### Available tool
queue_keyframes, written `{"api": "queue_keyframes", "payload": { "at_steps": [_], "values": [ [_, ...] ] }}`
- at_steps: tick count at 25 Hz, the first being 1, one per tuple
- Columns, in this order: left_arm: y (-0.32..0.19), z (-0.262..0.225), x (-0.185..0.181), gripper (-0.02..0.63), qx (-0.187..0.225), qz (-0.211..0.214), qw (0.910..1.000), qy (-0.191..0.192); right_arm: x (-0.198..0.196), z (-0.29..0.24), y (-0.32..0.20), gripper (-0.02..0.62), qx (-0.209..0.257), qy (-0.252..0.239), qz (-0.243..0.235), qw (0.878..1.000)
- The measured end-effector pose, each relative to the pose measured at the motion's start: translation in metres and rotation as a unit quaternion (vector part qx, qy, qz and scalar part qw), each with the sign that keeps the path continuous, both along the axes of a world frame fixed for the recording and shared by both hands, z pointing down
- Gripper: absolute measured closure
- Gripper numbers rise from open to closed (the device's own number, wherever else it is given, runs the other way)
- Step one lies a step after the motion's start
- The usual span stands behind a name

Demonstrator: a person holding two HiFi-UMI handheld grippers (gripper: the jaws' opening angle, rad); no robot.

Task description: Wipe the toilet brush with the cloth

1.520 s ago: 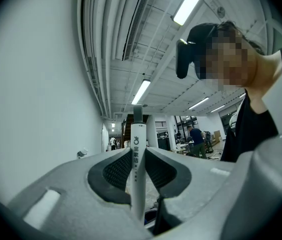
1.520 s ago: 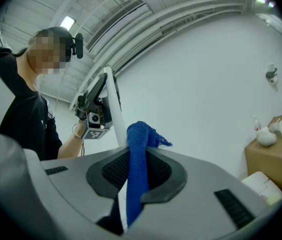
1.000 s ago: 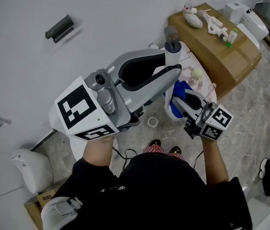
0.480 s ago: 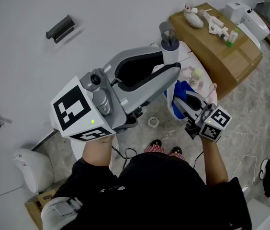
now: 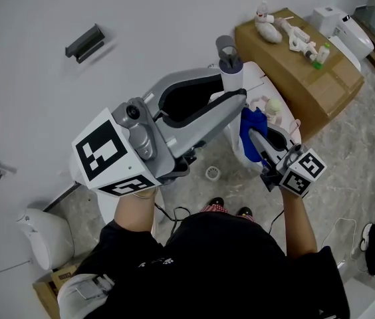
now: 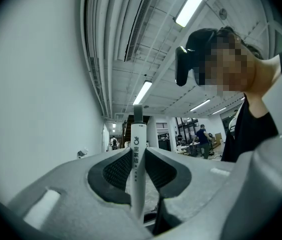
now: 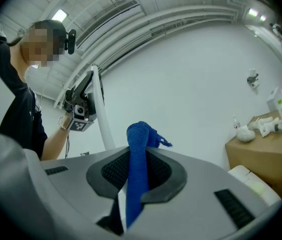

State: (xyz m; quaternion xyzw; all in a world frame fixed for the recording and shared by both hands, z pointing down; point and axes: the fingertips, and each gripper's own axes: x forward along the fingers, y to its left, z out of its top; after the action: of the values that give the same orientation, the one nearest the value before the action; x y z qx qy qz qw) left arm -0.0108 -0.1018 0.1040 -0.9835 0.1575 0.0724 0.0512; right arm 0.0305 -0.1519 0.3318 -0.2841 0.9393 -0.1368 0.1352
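The toilet brush shows as a white handle with a grey cap (image 5: pixel 229 64), standing upright in my left gripper (image 5: pixel 231 93), which is shut on it. In the left gripper view the handle (image 6: pixel 137 149) rises between the two black pads of that gripper (image 6: pixel 138 159). My right gripper (image 5: pixel 256 135) is shut on a bunched blue cloth (image 5: pixel 252 126), held just right of and below the handle; whether they touch I cannot tell. In the right gripper view the cloth (image 7: pixel 139 154) sticks up from this gripper (image 7: pixel 140 159), with the white handle (image 7: pixel 101 115) off to the left. The brush head is hidden.
A cardboard box (image 5: pixel 310 72) with bottles and small white items stands at the upper right, with a white appliance (image 5: pixel 344 30) beyond it. A white rounded fixture (image 5: pixel 282 126) lies under the grippers. A grey bracket (image 5: pixel 83 40) hangs on the wall. A floor drain (image 5: pixel 212 172) lies below.
My right gripper has carried the blue cloth up and closer to the brush handle. The left gripper keeps its hold on the handle in much the same place.
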Motion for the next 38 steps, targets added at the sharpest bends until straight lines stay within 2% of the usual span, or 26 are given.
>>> {"api": "queue_keyframes", "payload": {
  "at_steps": [7, 12, 15, 23, 30, 38],
  "values": [
    [-0.006, 0.010, -0.005, 0.518, 0.000, -0.022, 0.9997, -0.013, 0.020, -0.058, 0.011, 0.531, 0.067, -0.023, 0.033, 0.997],
    [-0.014, 0.019, -0.005, 0.518, -0.001, -0.037, 0.9990, -0.026, 0.019, -0.100, 0.031, 0.531, 0.119, -0.031, 0.013, 0.992],
    [-0.017, 0.021, -0.006, 0.518, -0.002, -0.044, 0.9987, -0.027, 0.014, -0.113, 0.042, 0.531, 0.136, -0.034, -0.003, 0.990],
    [-0.022, 0.026, -0.008, 0.518, -0.002, -0.064, 0.9974, -0.033, -0.003, -0.130, 0.067, 0.531, 0.153, -0.040, -0.048, 0.986],
    [-0.026, 0.028, -0.008, 0.518, -0.004, -0.071, 0.9968, -0.037, -0.026, -0.136, 0.085, 0.531, 0.156, -0.047, -0.109, 0.981],
    [-0.022, 0.025, -0.005, 0.518, 0.006, -0.071, 0.9967, -0.039, -0.052, -0.144, 0.074, 0.531, 0.145, -0.034, -0.086, 0.985]
  ]
}}
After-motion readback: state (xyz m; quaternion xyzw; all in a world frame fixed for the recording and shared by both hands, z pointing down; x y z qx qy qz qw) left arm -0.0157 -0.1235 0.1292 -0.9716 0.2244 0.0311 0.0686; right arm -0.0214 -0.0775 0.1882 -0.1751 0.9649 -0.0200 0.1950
